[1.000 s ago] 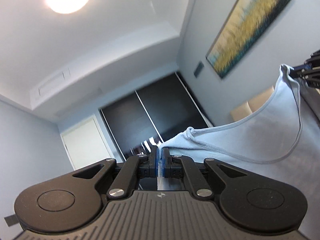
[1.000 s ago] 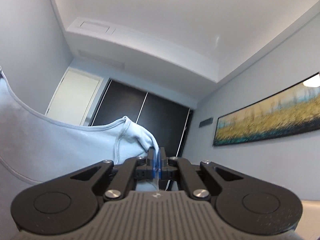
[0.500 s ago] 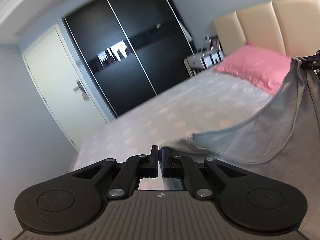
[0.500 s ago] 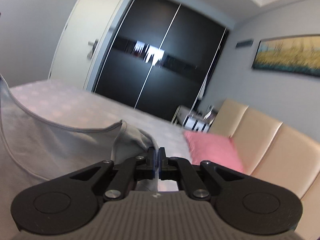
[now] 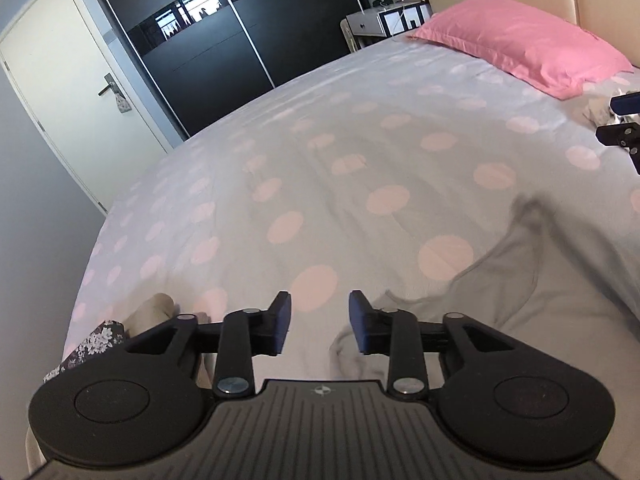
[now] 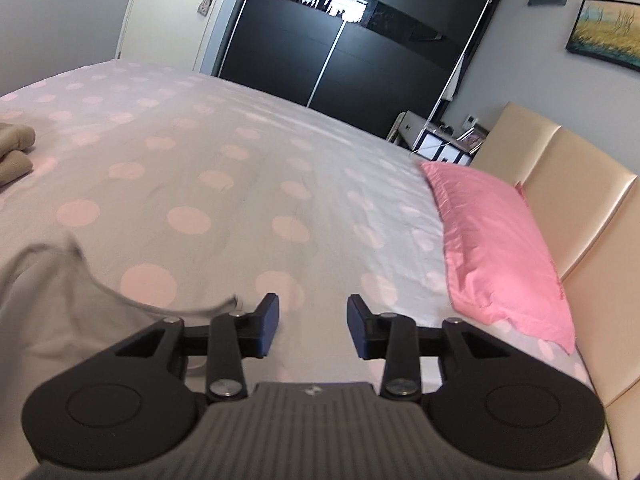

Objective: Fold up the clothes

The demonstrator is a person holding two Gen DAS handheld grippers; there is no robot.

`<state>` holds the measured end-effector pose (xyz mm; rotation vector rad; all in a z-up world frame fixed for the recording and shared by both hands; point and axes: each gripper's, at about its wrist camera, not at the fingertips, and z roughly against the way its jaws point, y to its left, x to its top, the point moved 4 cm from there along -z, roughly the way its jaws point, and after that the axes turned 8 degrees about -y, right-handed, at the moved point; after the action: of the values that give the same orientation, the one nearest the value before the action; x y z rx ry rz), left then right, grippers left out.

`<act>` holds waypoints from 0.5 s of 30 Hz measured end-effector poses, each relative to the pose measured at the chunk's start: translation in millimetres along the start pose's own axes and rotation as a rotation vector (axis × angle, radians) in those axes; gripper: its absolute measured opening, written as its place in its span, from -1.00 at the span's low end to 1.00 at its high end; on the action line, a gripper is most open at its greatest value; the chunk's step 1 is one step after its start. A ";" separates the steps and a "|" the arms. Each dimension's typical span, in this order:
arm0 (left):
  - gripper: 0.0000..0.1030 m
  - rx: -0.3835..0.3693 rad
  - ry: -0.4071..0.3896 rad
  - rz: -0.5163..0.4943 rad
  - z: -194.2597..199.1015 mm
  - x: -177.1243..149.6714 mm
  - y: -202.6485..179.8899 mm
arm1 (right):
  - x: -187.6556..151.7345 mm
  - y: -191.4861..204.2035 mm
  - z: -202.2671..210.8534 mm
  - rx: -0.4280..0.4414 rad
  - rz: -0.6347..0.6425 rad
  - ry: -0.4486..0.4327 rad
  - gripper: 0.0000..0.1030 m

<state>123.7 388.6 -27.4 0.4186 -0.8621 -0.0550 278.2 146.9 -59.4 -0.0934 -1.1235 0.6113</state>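
A light grey top [image 5: 532,304] lies flat on the dotted bedspread [image 5: 320,152], its curved neckline facing the far side of the bed. My left gripper [image 5: 320,324] is open just above the bedspread, and the top's left shoulder rests beside its right finger. In the right wrist view the same top [image 6: 52,304] spreads to the lower left, its shoulder seam touching the left finger of my open right gripper [image 6: 313,324]. Nothing sits between either pair of fingers. The right gripper's tip [image 5: 622,128] shows at the left view's right edge.
A pink pillow [image 6: 496,248] leans by the beige padded headboard [image 6: 580,208]. Folded beige clothes [image 6: 14,148] rest at the bed's left side, with a floral garment [image 5: 92,344] near the left gripper. Black sliding wardrobe doors [image 6: 360,48] and a white door [image 5: 60,92] stand beyond the bed.
Both grippers swung down from facing the ceiling to the bed, then opened and let go of the top's shoulders. The top now lies on the bedspread.
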 end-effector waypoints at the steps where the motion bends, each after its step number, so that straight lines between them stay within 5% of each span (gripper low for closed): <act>1: -0.34 0.000 0.005 0.000 -0.9 -2.7 -0.7 | -2.6 -0.1 -1.6 0.004 0.008 0.009 -0.22; 15: -0.14 -0.042 0.115 0.115 75.6 -75.7 0.9 | -73.6 -7.5 72.0 0.141 -0.014 0.147 -0.18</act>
<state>17.6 380.3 -38.5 0.3289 -0.7688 0.0570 197.8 87.2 -84.5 -0.0090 -0.9356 0.6592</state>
